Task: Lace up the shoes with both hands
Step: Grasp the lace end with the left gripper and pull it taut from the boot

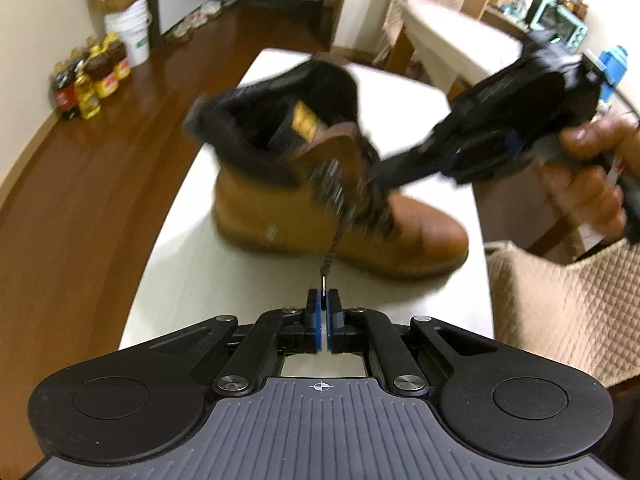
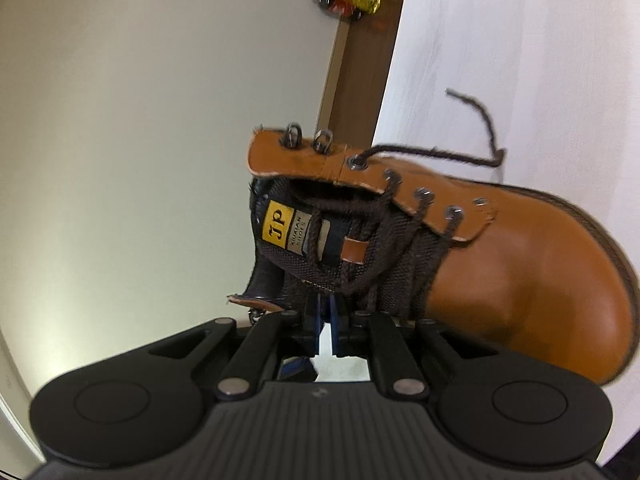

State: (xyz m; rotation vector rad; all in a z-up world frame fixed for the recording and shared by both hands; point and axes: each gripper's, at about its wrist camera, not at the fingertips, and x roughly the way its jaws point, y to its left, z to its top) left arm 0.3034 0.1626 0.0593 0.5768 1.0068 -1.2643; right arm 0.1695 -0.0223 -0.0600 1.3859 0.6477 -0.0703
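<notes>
Plainly, the tan leather boot (image 1: 340,216) stood on the white table (image 1: 168,272), its toe toward the right of the left wrist view and its dark padded collar blurred. The left gripper (image 1: 323,300) had its blue pads pressed together on the tip of the dark brown lace (image 1: 332,240), which ran from the jaws up to the boot's eyelets. The right gripper (image 1: 390,170), held in a person's hand (image 1: 588,168), reached in from the right, its tip at the lacing on the boot's front. In the right wrist view that gripper (image 2: 326,312) sat close against the tongue, with a narrow gap between its blue pads; whether any lace lay in the gap could not be told. The tongue carried a yellow label (image 2: 277,228) reading "JP", with a grey strip beside it whose small print was too blurred to read. A loose lace end (image 2: 476,120) left one eyelet and curled over the table (image 2: 500,40). Bottles (image 1: 90,76) with yellow and red labels stood on the wooden floor (image 1: 80,208), their writing illegible.
</notes>
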